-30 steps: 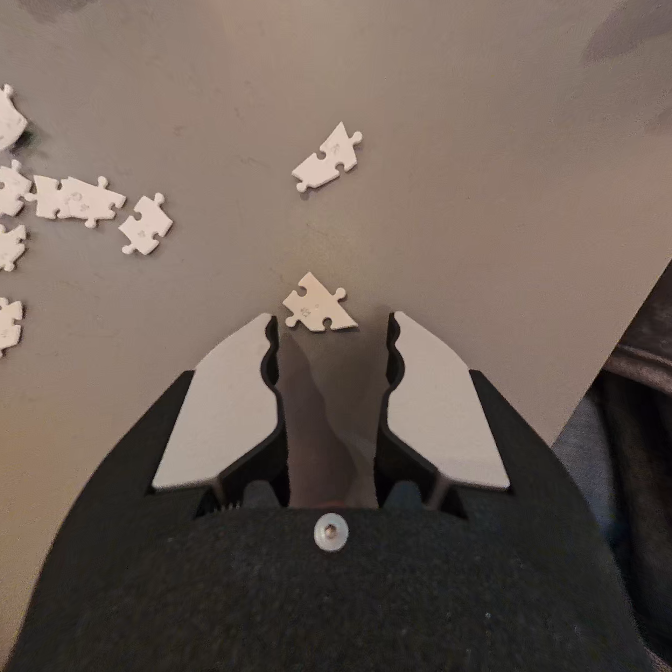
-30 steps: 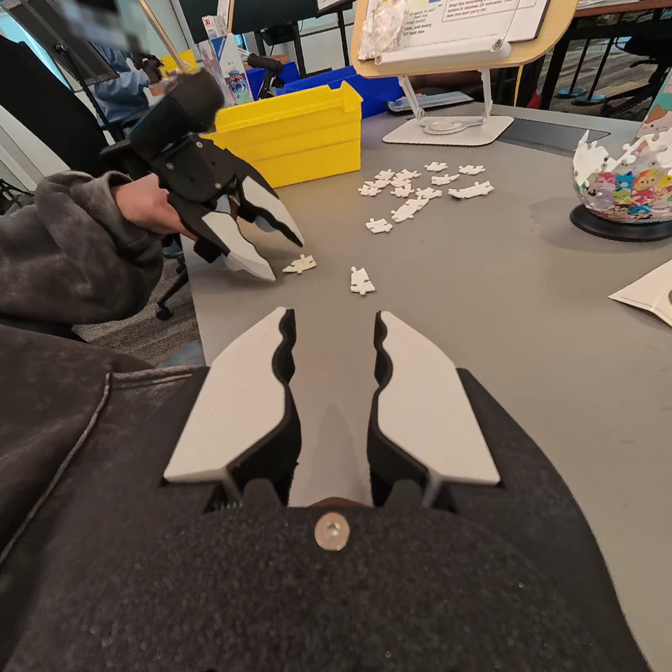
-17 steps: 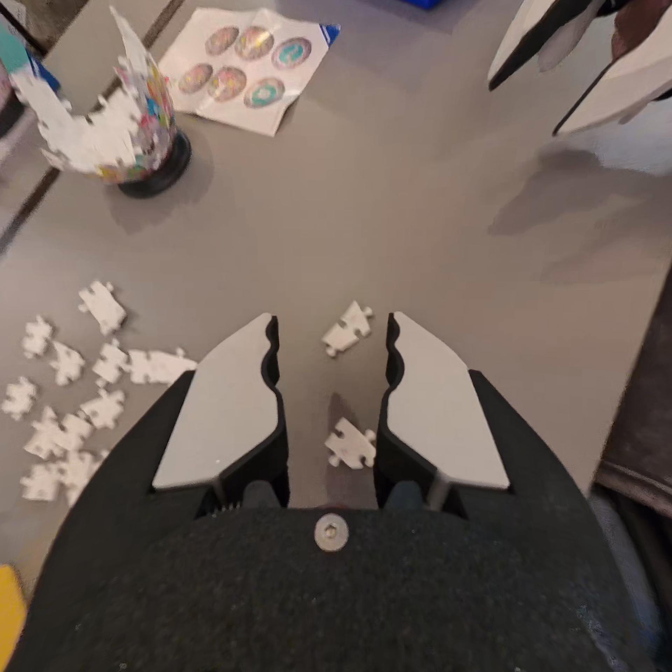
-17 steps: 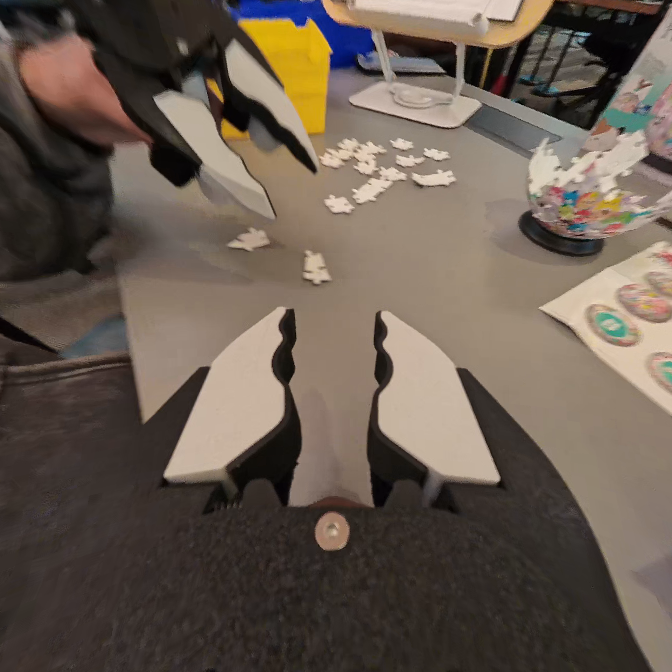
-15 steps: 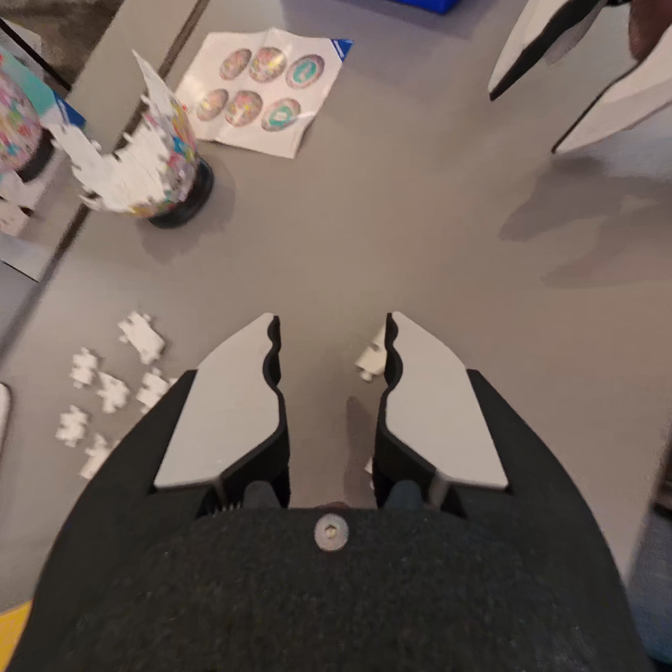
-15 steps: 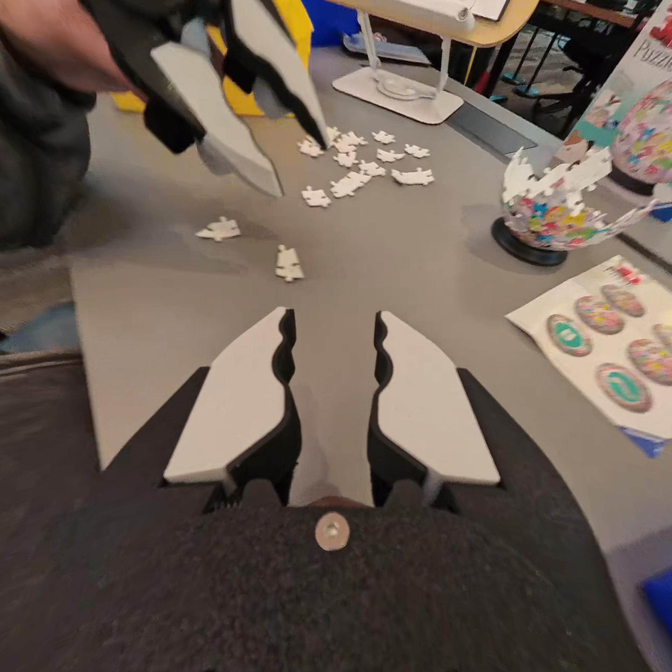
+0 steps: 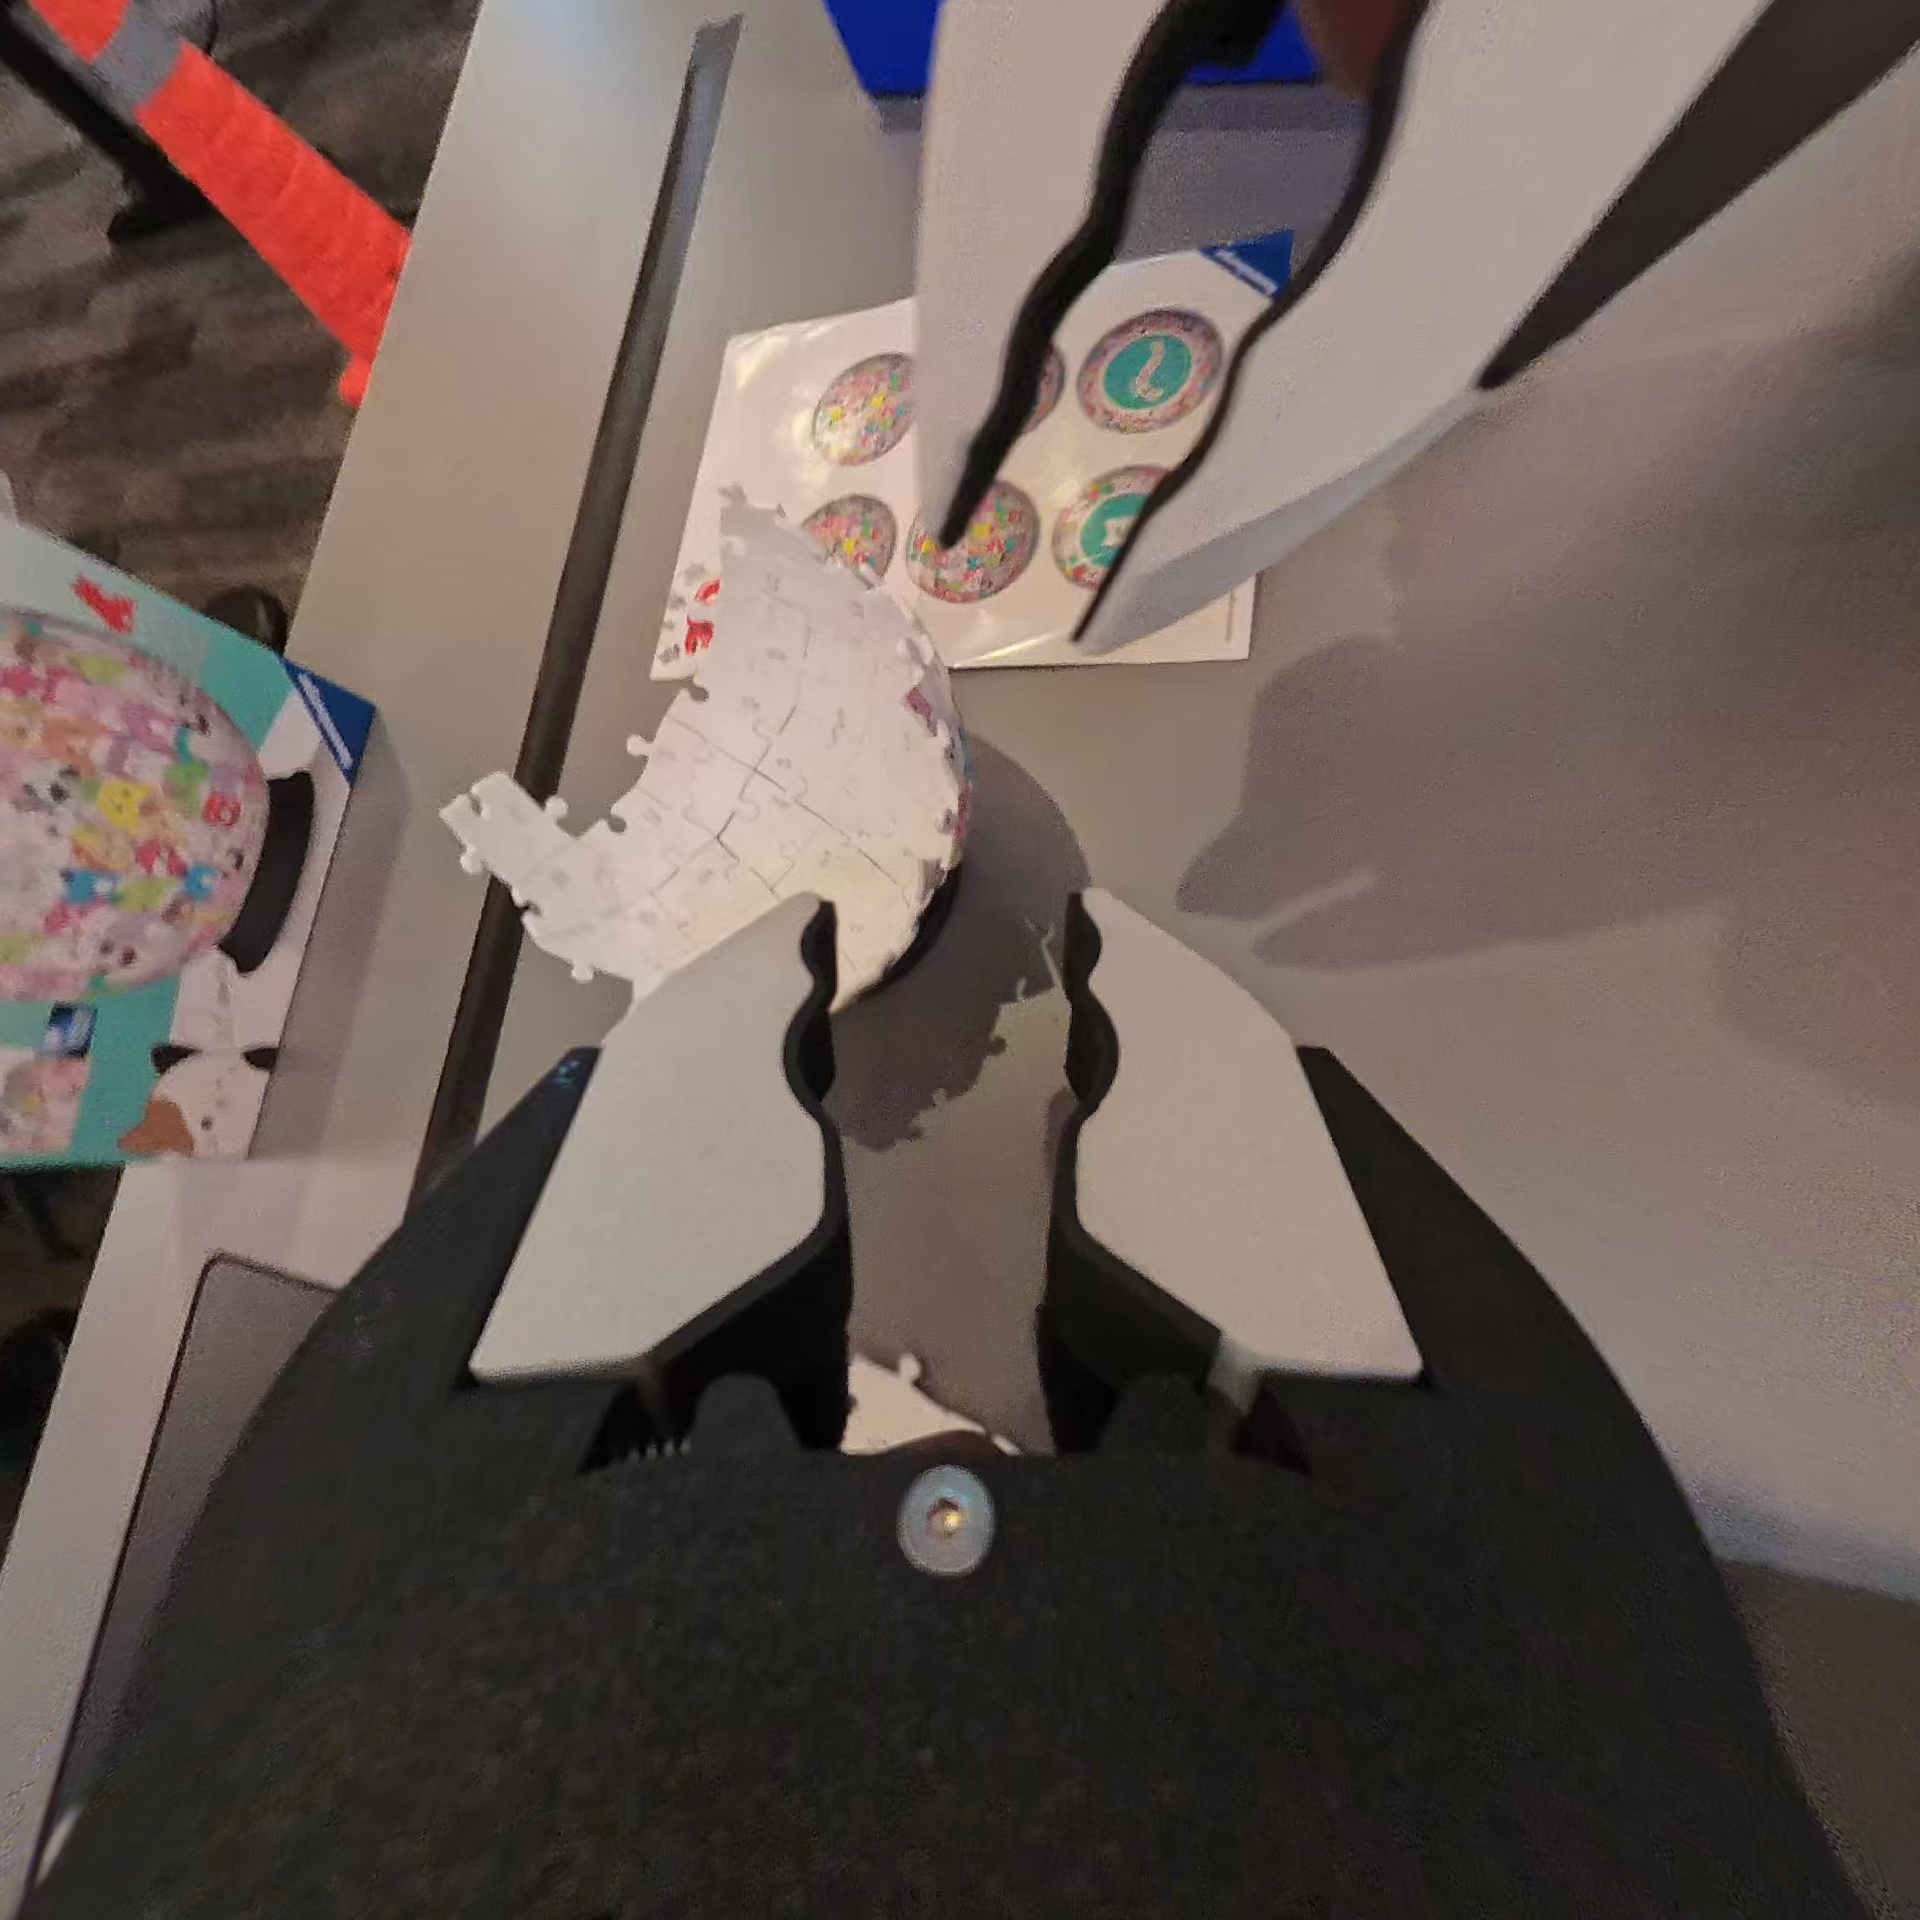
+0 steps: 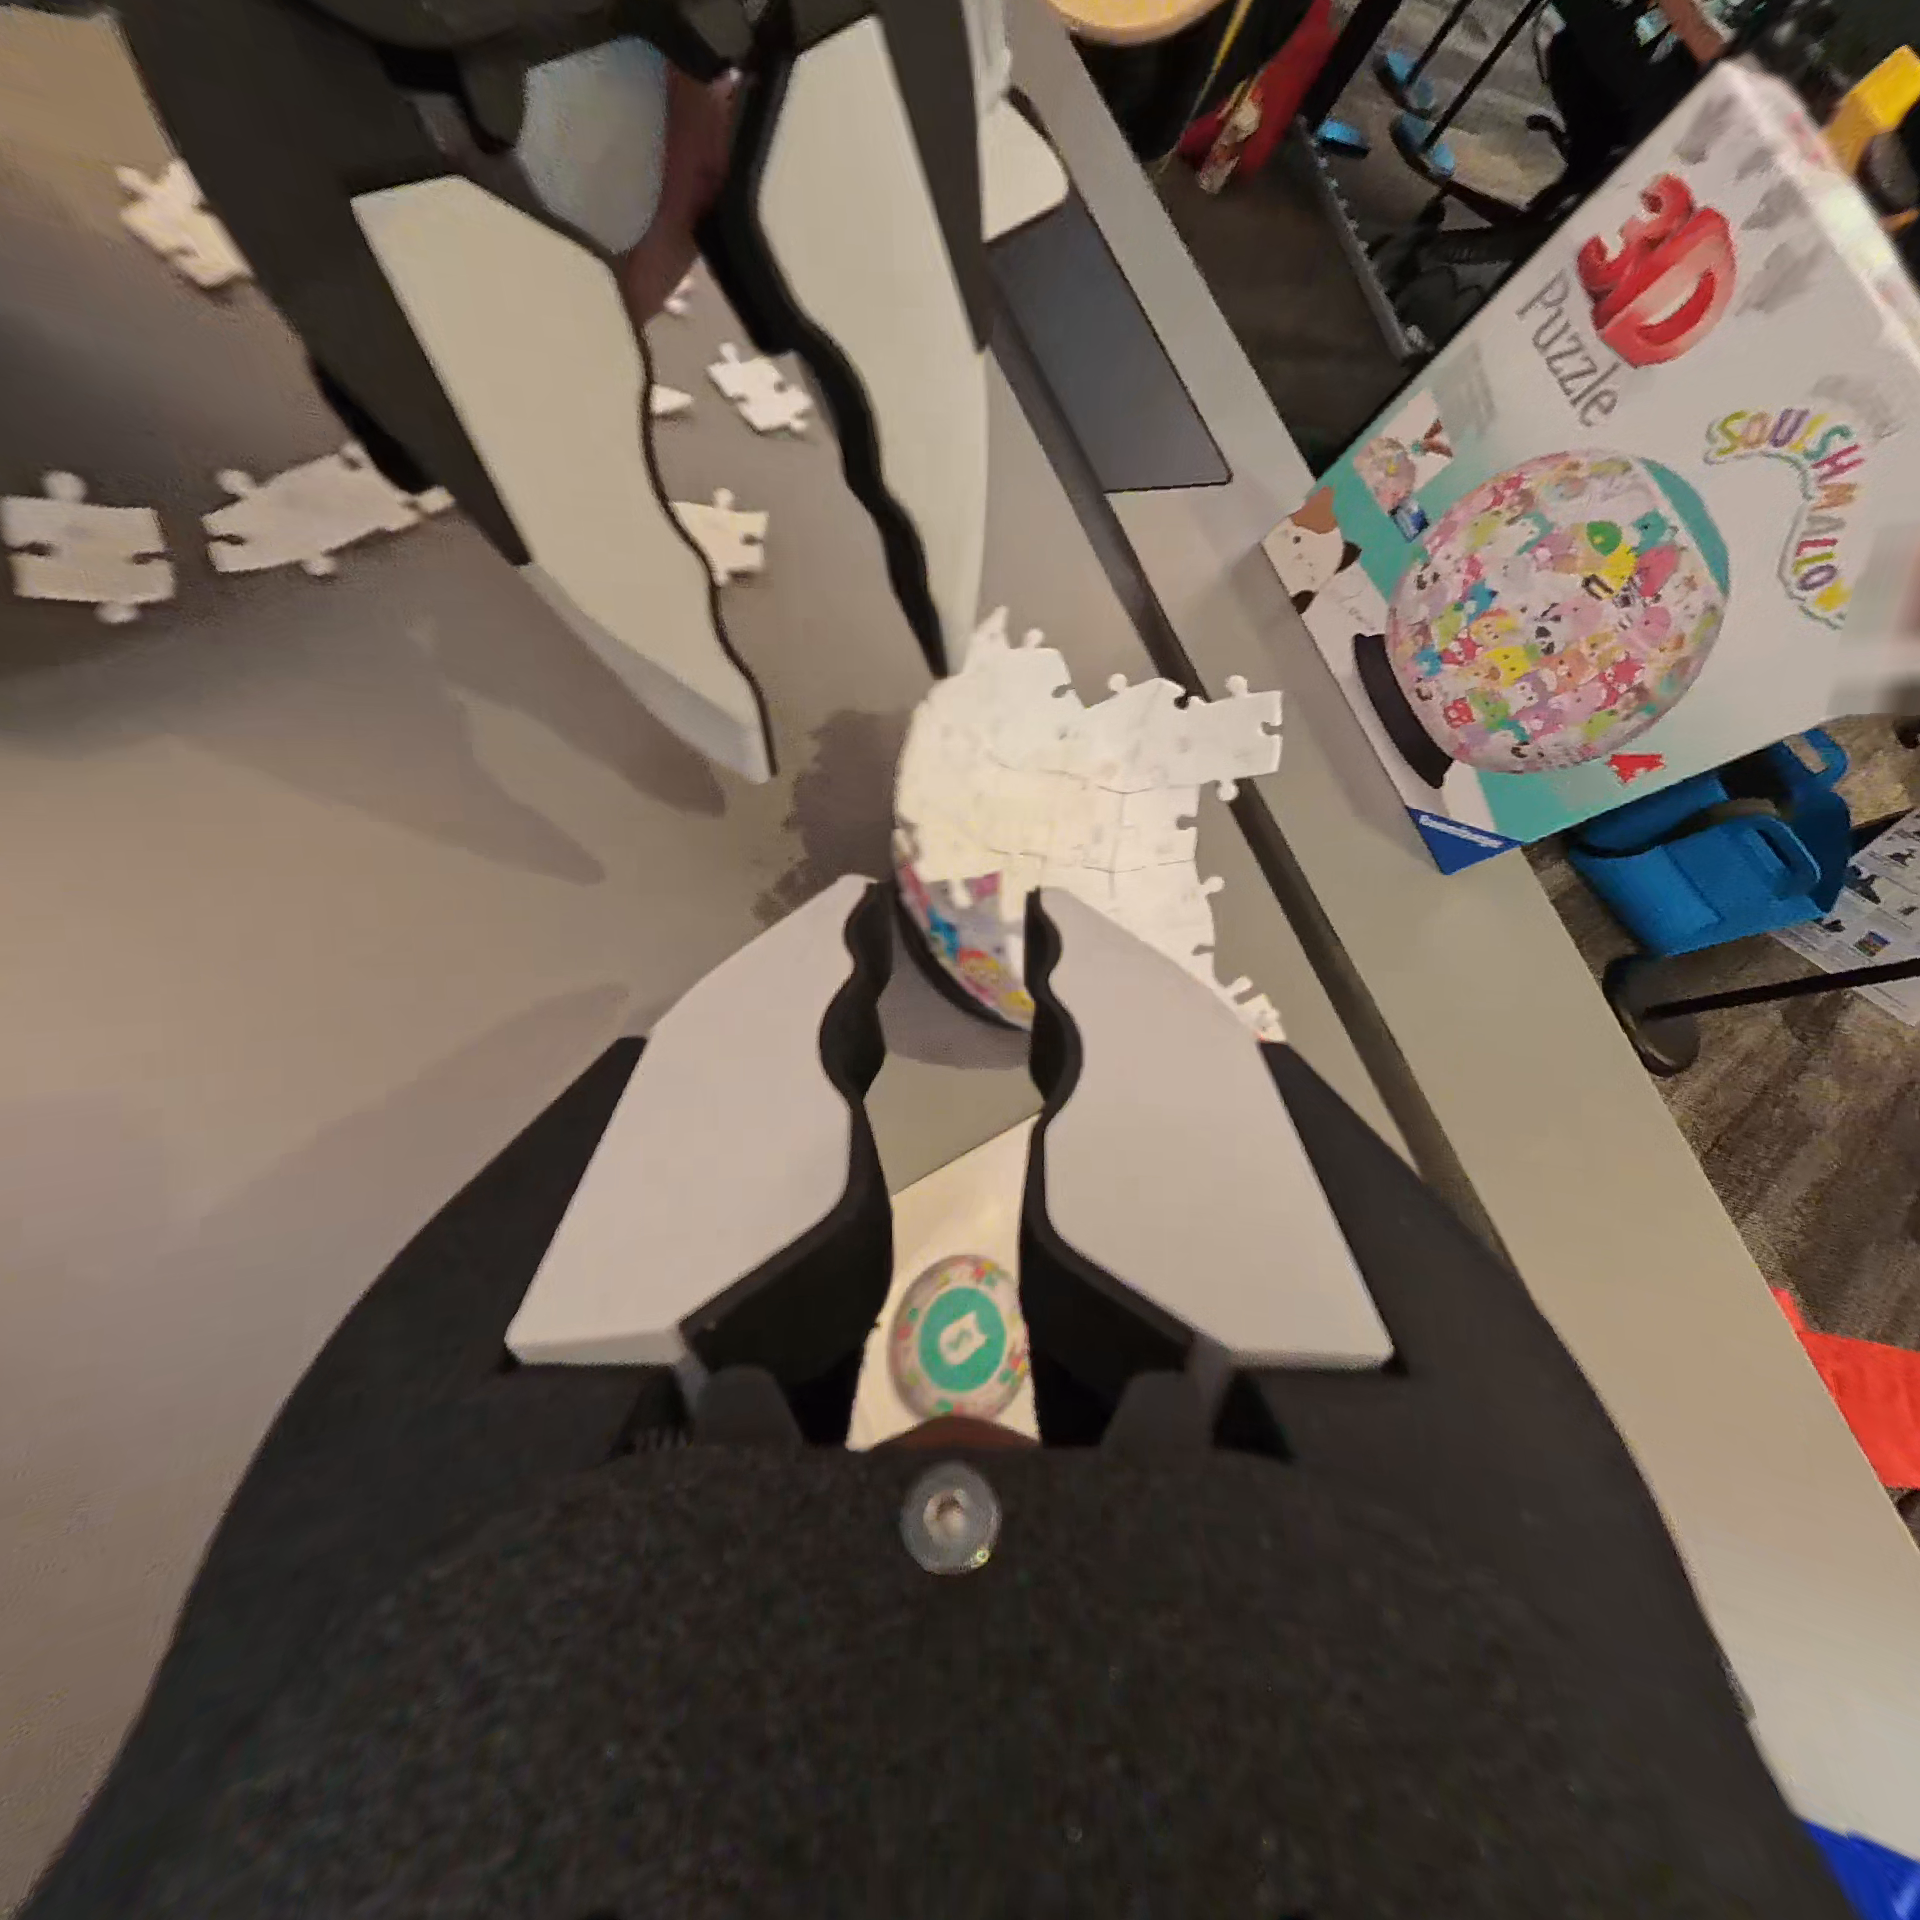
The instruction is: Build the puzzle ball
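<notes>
Over the far side of the grey table (image 7: pixel 1558 831), both tools converge on the half-built puzzle ball (image 7: pixel 800 790), and neither carries a piece. The left gripper (image 7: pixel 945 925) hangs above it with its jaws parted and nothing between them; a white scrap shows low in the gap near its base, but whether that lies on the table or sits in the tool I cannot tell. The right gripper (image 8: pixel 951 899) comes in from the opposite side, jaws open too, though narrower, and nothing pinched. Each tool shows in the other's camera: the right one looms large at the top of the left wrist view (image 7: pixel 1101 582), the left one at the top of the right wrist view (image 8: pixel 852 717).

My read: facing each other like this, they are lining up to steady or turn the shell, not to fetch.

Now the ball itself: an open bowl on a dark round stand, plain white inside, bright cartoon colours on the outside (image 8: pixel 961 935), its rim ragged with knobs and a tongue of pieces jutting out (image 8: pixel 1184 727). It sits near the table's edge, close to the picture box (image 8: pixel 1621 540). A sheet of round stickers (image 7: pixel 862 416) lies beside it, and loose white pieces (image 8: pixel 301 520) wait further along the table.
</notes>
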A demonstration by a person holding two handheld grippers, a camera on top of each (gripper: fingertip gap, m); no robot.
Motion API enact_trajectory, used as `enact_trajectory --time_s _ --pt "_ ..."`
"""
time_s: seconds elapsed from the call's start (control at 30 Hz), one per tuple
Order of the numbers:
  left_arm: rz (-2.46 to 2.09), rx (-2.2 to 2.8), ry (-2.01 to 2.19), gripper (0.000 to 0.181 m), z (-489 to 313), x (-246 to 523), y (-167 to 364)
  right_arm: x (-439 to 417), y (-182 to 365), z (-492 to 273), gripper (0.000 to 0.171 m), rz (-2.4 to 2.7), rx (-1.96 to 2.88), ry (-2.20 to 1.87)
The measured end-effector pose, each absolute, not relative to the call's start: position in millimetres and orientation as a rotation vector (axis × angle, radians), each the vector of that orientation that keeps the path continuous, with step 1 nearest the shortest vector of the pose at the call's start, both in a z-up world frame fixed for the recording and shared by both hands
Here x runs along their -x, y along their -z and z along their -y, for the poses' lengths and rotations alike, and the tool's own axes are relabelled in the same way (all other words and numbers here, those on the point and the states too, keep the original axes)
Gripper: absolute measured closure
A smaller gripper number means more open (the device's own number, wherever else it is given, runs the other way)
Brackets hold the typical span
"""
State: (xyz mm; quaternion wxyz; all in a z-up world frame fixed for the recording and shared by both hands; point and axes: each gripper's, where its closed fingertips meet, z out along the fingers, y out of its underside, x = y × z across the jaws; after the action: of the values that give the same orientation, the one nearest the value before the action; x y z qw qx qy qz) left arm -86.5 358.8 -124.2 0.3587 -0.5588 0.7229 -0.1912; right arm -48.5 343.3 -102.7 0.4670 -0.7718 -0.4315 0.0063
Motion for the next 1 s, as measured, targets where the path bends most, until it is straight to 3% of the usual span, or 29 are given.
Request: enact_trajectory --time_s 0.27,0.57,1.0 --pt "-2.036 1.401 0.417 0.147 -375 77 154 53 126 -324 0.149 0.825 1.73 -0.148" --pt "-2.1 1.411 0.322 0.157 -387 80 174 50 164 -326 0.149 0.93 1.723 0.24" --pt "-2.137 1.356 0.326 0.177 -377 67 173 57 178 -358 0.156 1.017 1.758 0.28"
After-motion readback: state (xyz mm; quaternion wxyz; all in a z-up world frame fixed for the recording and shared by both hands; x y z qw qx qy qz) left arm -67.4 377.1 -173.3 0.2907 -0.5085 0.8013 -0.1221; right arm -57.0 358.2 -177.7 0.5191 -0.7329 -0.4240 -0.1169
